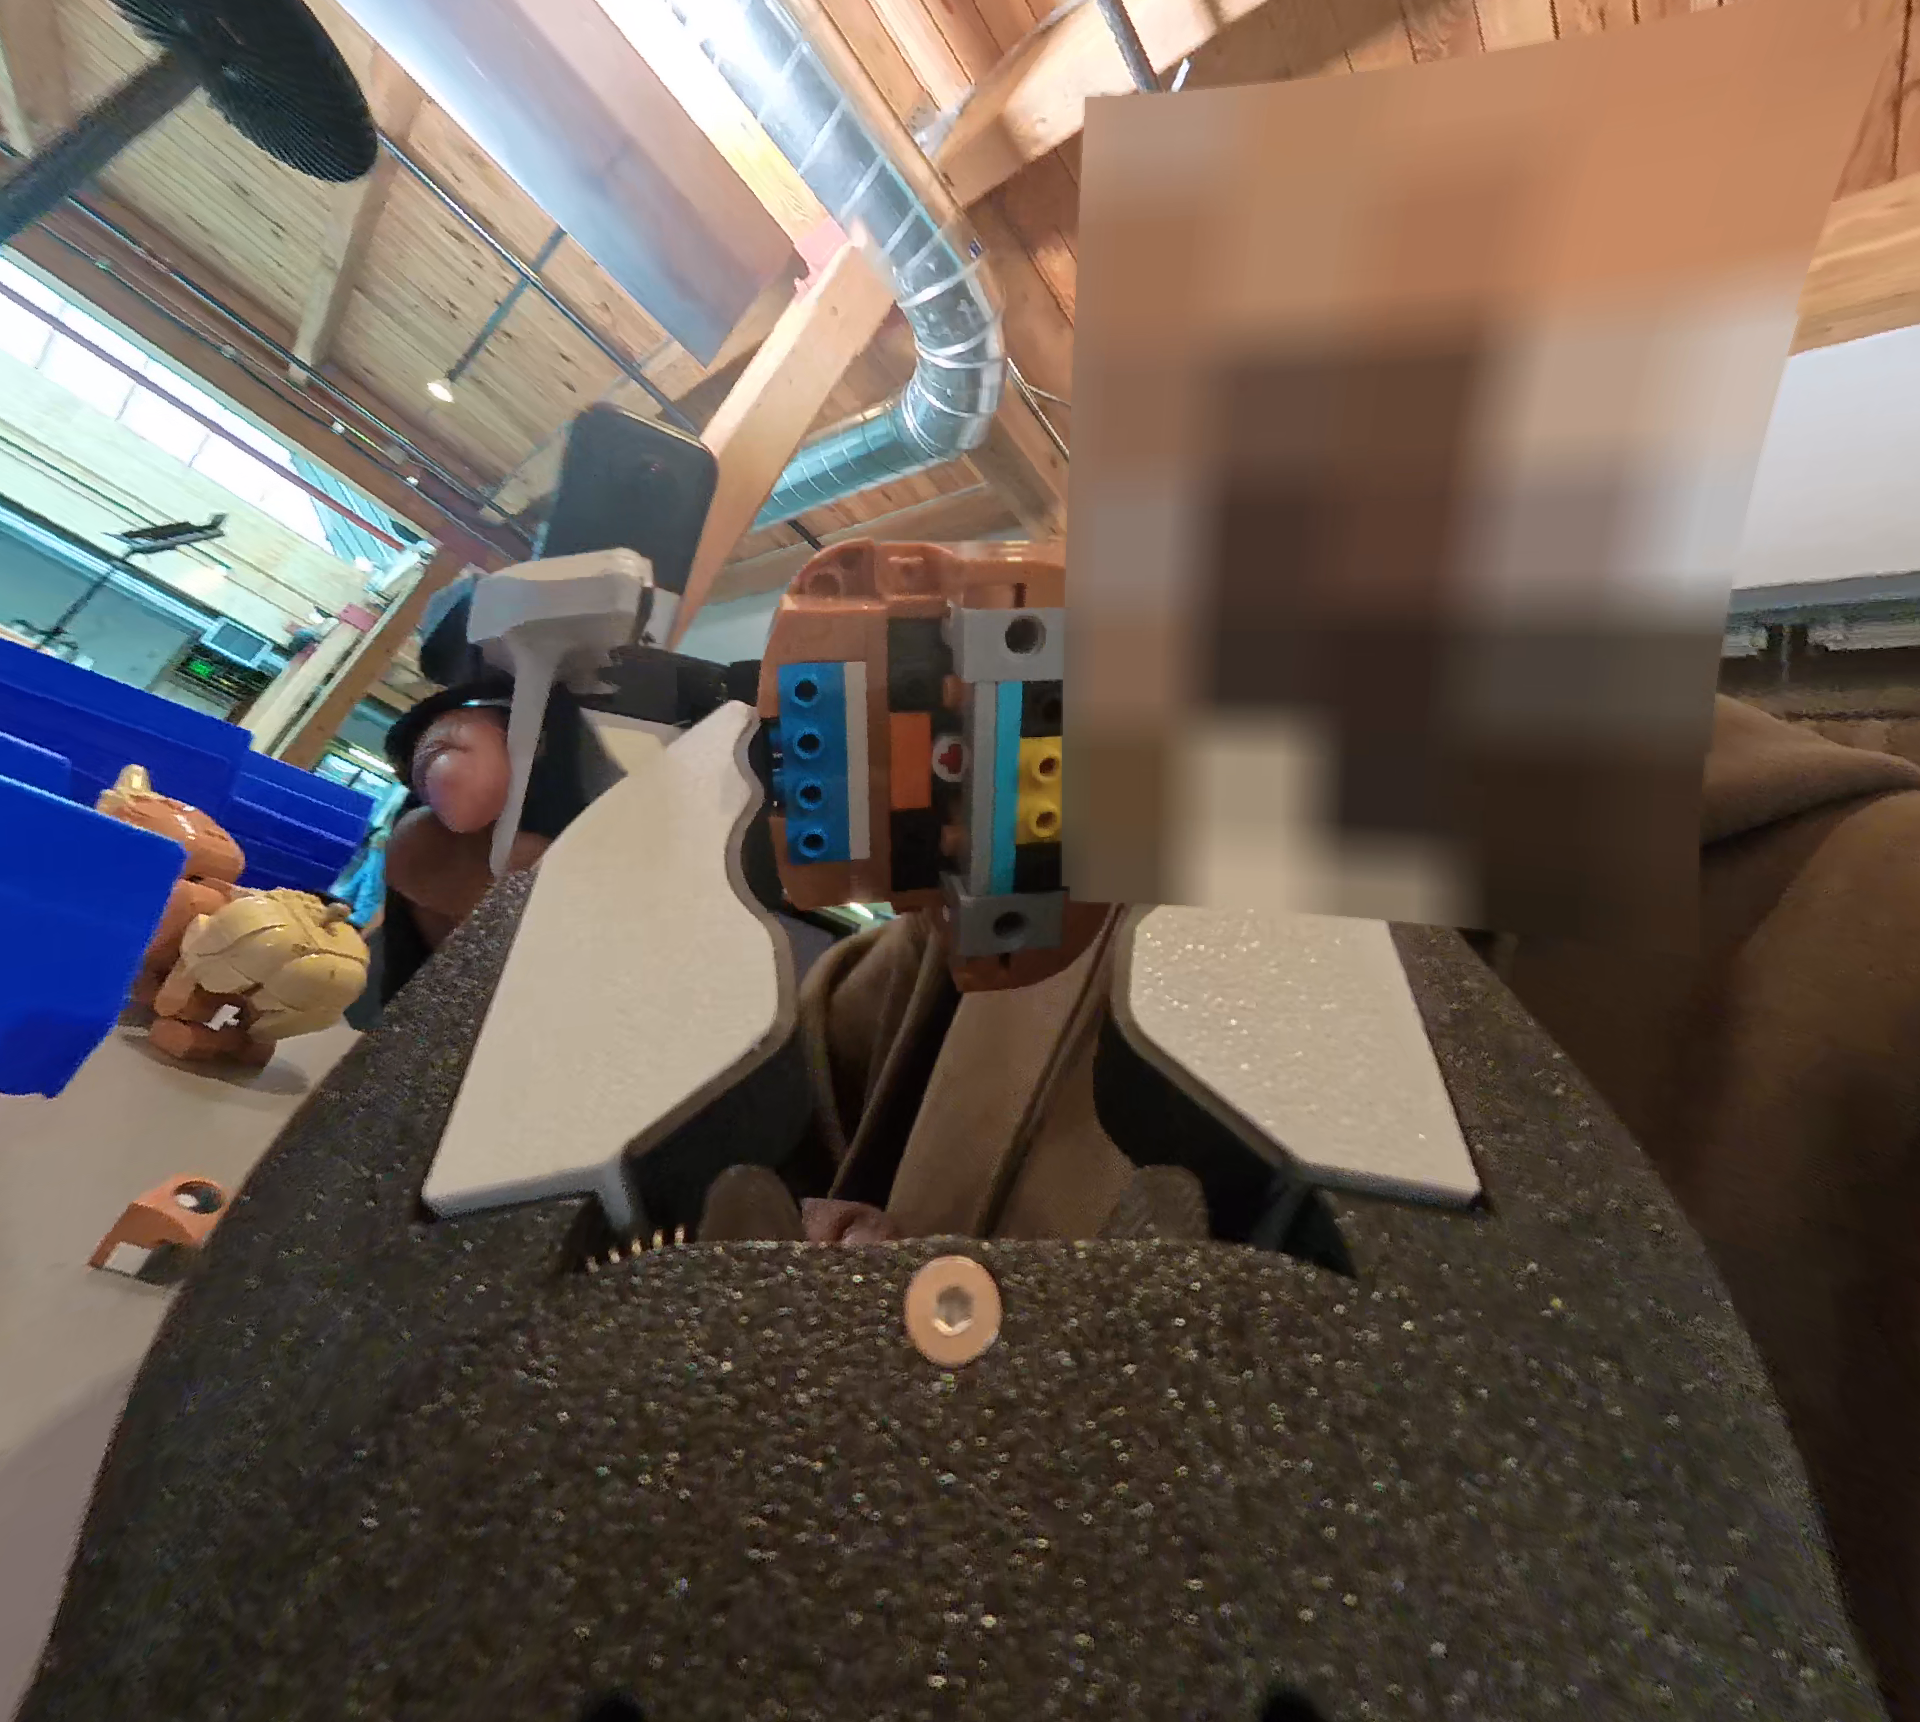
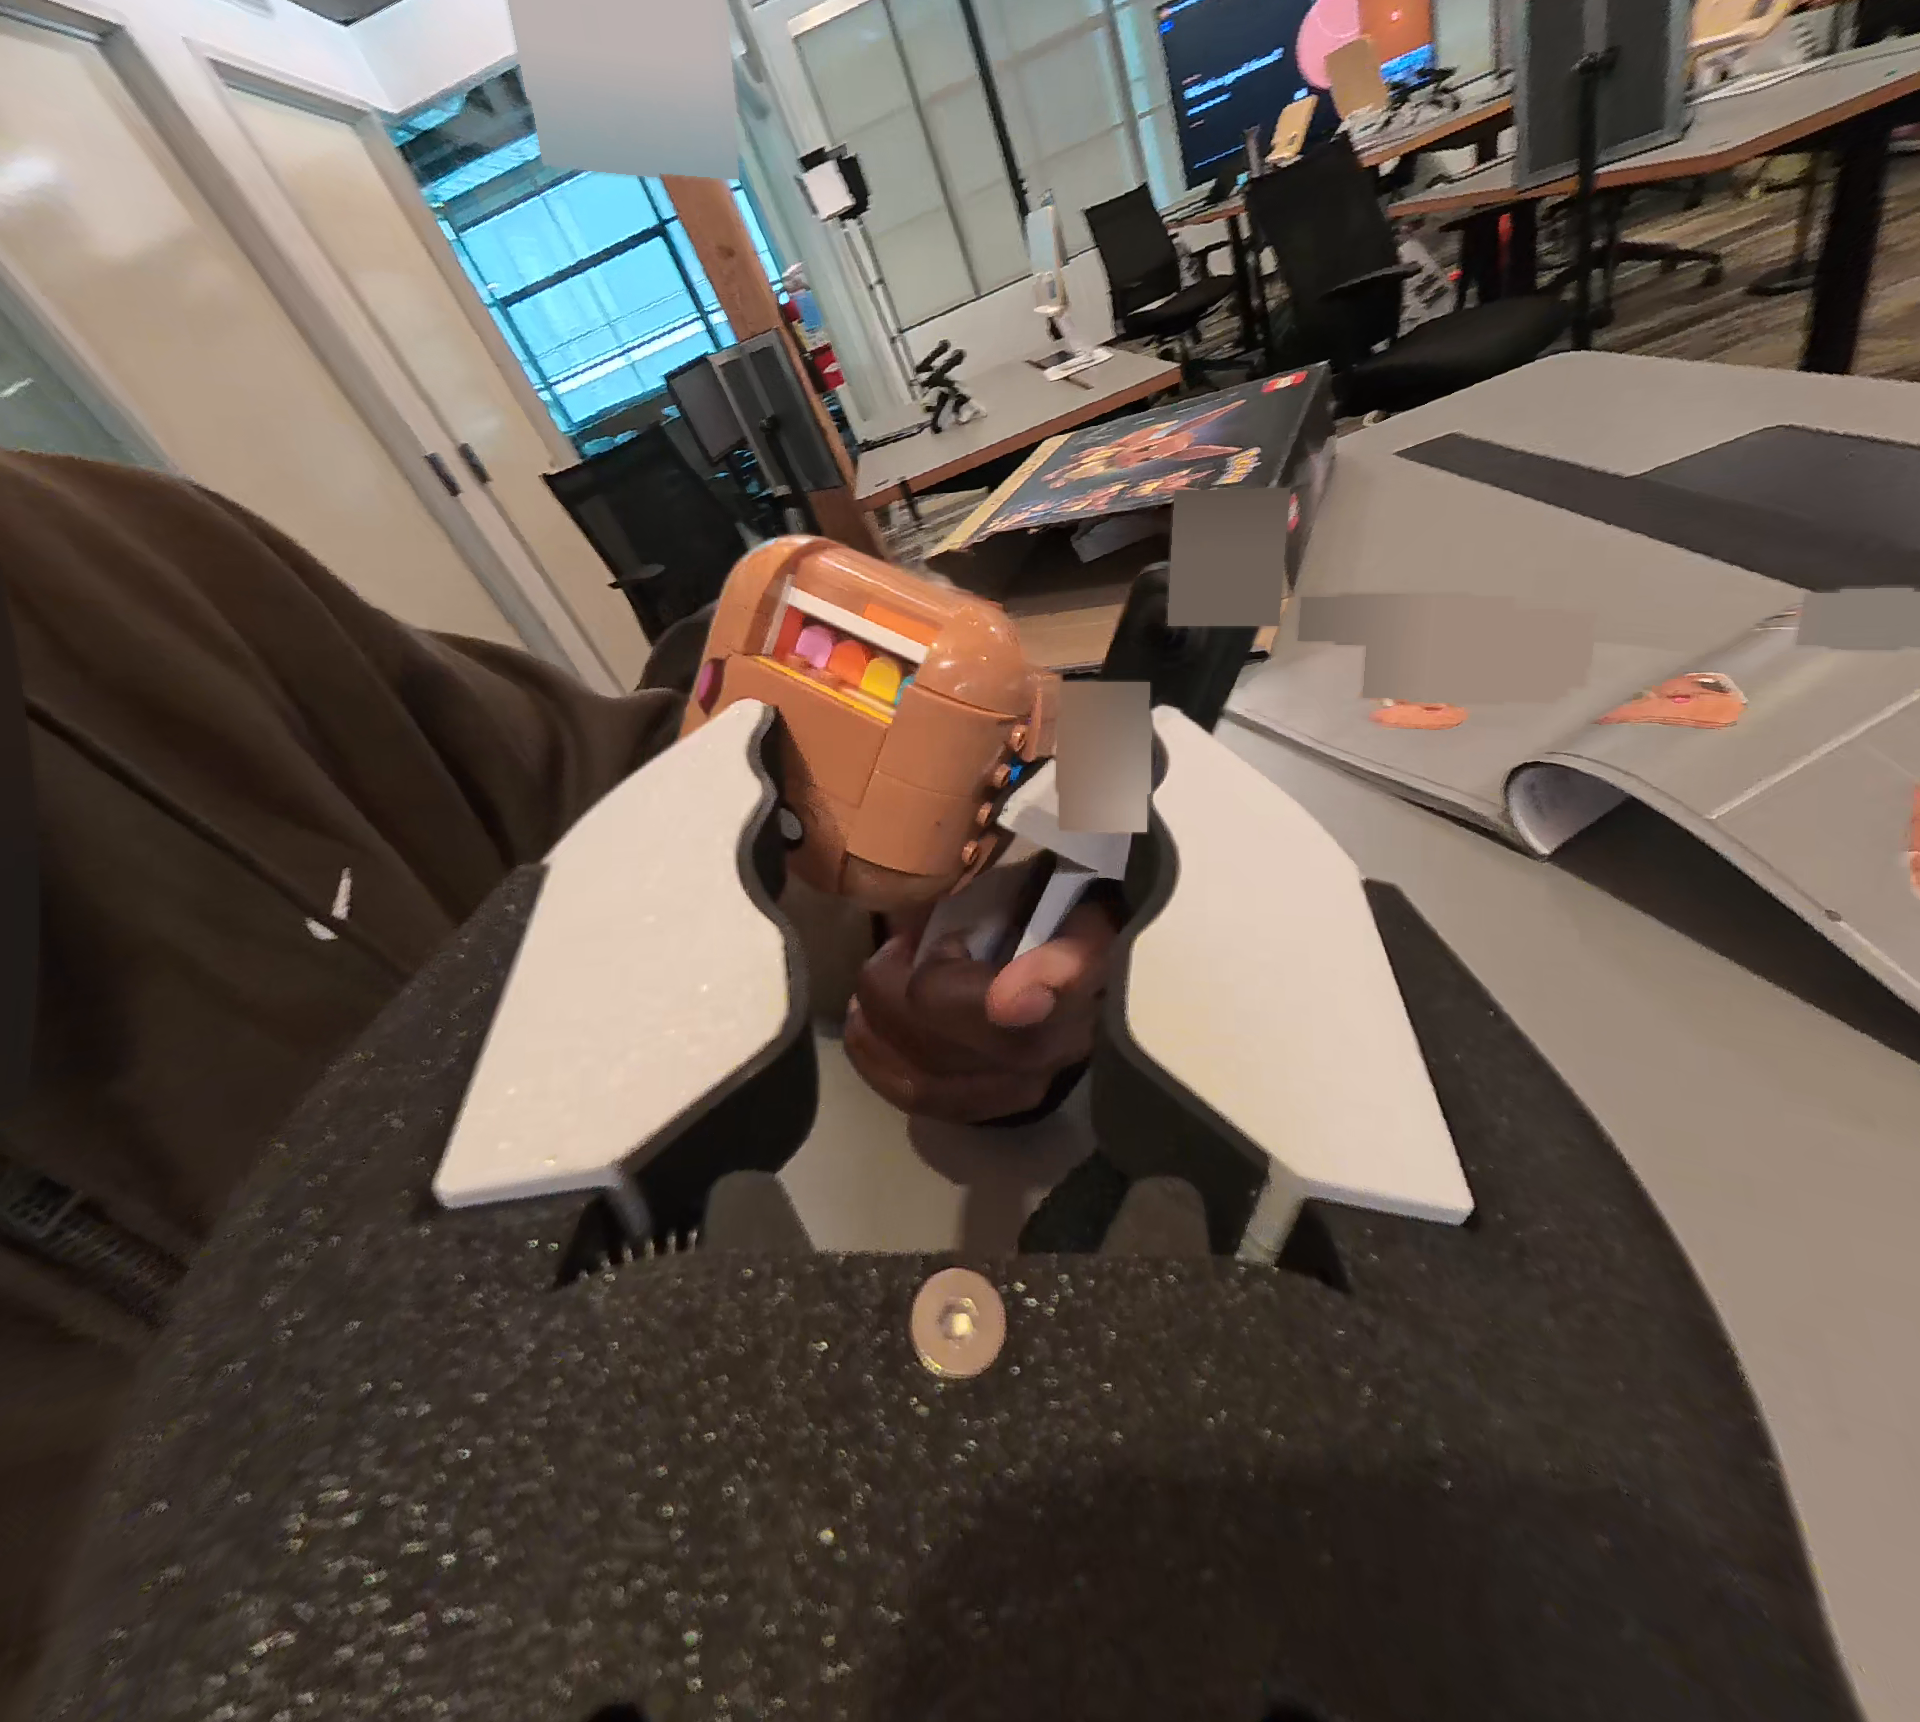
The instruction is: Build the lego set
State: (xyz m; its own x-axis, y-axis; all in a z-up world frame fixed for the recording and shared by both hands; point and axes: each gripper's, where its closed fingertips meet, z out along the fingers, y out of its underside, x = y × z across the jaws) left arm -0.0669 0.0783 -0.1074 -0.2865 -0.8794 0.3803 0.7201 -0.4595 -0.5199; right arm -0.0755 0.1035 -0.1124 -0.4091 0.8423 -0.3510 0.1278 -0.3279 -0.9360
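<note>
A brown lego assembly [image 1: 914, 758] with blue, black, yellow and grey bricks on its open face is held up in the air. My left gripper [image 1: 961, 789] is shut on it. The left fingertip [image 1: 743, 758] presses its side, and the right fingertip is hidden by a mosaic patch. In the right wrist view the assembly [image 2: 883, 716] sits between the jaws of my right gripper [image 2: 956, 737], which is open. It is against the left finger [image 2: 727, 768] and apart from the right one. The right gripper also shows in the left wrist view [image 1: 561, 623].
A tan lego figure [image 1: 270, 966], a brown figure [image 1: 177, 841] and a small brown piece [image 1: 156, 1236] stand on the table by blue bins [image 1: 73, 934]. An open instruction booklet [image 2: 1662, 768] and the lego box [image 2: 1143, 467] lie on the grey table [image 2: 1558, 1205]. Less than 4 cm separates the two grippers' tips.
</note>
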